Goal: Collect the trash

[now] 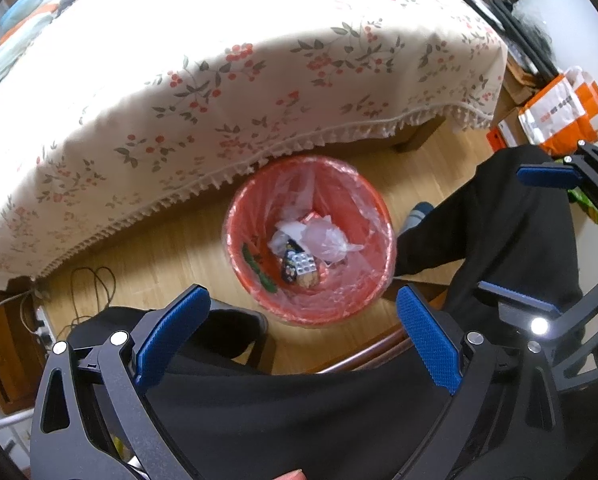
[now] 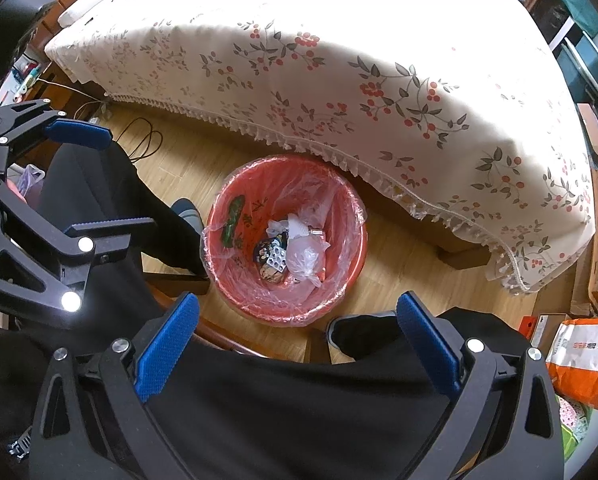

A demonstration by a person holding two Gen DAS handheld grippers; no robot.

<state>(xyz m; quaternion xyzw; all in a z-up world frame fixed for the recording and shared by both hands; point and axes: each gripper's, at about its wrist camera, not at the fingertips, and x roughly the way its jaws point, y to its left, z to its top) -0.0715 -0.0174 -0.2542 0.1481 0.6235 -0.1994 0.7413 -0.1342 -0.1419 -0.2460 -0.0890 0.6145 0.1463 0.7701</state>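
Both wrist views look down at a red waste bin (image 1: 373, 216) lined with a clear plastic bag, center of frame, standing on a light wood floor (image 1: 171, 248). Left gripper (image 1: 303, 312) jaws spread wide apart, nothing between the blue pads, framing the bin from the lower edge of the left wrist view. Right gripper (image 2: 299, 318) same: jaws wide apart, empty, at the bottom of the right wrist view. Each gripper also shows in the other's view: right one at the right edge of the left wrist view, left one at the left edge of the right wrist view, each with a small bright light on it. Trash sits at the bin bottom: a crumpled clear plastic bag (image 1: 325, 240), white crumpled paper (image 1: 289, 232), a silver blister pack (image 1: 303, 265) lying on a dark printed wrapper (image 1: 288, 266), and a brownish item just below the pack, too small to name. A green print marks the bin's inner wall on the left. Above the bin, a table draped in a cream tablecloth (image 1: 219, 88) with red berry and leaf print and a fringed hem; the hem overlaps the bin's upper rim in frame. Person's dark-trousered legs (image 1: 491, 232) on both sides of the bin. An orange and white bag (image 1: 563, 112) at upper right of the left wrist view. Dark cable loops (image 1: 95, 284) on the floor at the left.
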